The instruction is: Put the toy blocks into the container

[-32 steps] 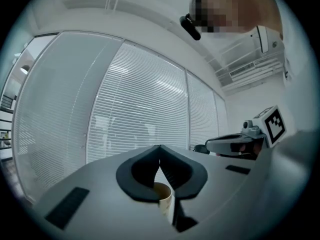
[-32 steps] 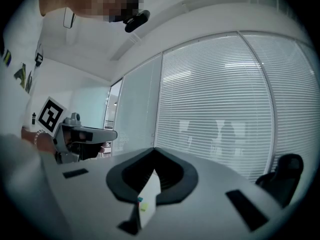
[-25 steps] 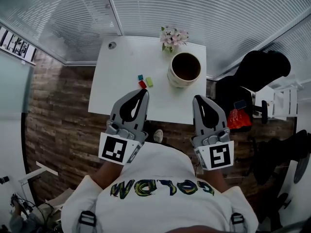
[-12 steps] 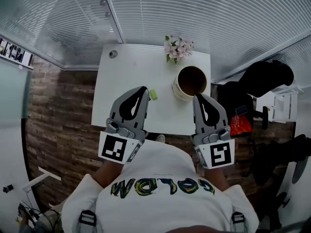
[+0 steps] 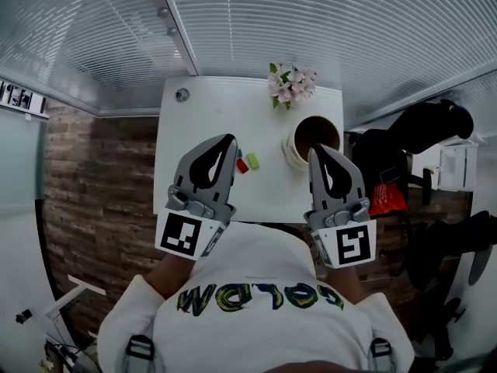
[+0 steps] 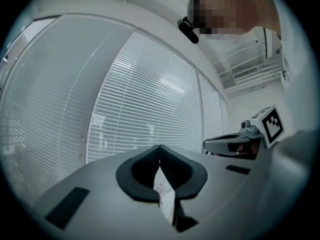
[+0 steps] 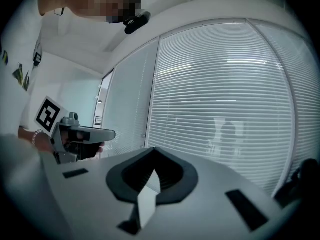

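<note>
We look down on the white table (image 5: 198,123). Our left gripper (image 5: 227,140) and right gripper (image 5: 317,151) hover over its near edge, each with jaws pressed together and empty. The container (image 5: 292,144) stands on the table's right side, and the toy blocks (image 5: 247,162) lie on the table just left of it.

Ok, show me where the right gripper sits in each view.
Head view: right gripper right of centre, just below the container.
Left gripper view: right gripper at mid-right, marker cube on top.
Right gripper view: right gripper at bottom centre, shut and empty.
Shared landmark: the window blinds behind it.
</note>
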A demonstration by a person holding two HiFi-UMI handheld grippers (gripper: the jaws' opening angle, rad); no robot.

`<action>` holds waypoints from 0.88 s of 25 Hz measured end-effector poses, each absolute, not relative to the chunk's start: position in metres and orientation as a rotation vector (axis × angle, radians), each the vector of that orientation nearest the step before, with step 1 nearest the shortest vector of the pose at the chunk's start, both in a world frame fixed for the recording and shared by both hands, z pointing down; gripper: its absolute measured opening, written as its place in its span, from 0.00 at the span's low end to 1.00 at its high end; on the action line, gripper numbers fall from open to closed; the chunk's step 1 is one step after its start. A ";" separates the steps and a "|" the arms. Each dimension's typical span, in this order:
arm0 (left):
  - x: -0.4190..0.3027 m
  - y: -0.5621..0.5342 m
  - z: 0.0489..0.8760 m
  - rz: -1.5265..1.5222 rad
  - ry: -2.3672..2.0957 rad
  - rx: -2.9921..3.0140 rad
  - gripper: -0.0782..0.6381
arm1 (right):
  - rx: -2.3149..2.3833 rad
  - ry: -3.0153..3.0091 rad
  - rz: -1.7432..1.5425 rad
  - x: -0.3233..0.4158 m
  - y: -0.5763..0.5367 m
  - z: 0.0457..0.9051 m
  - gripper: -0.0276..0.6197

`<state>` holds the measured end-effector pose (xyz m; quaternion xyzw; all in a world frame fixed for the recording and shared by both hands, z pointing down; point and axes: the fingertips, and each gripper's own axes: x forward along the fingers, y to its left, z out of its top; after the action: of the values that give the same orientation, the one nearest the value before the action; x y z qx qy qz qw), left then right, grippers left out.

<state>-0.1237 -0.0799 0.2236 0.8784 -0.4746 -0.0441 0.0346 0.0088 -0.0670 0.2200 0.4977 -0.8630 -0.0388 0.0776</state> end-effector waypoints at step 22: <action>-0.099 -0.077 0.268 -0.058 -1.359 2.681 0.15 | 1.402 -2.601 -0.046 0.027 -0.067 0.251 0.06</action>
<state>-0.0994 -0.0766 0.2677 0.8898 -0.4510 -0.0194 0.0675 0.0272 -0.0669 0.2507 0.4723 -0.8763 -0.0155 0.0932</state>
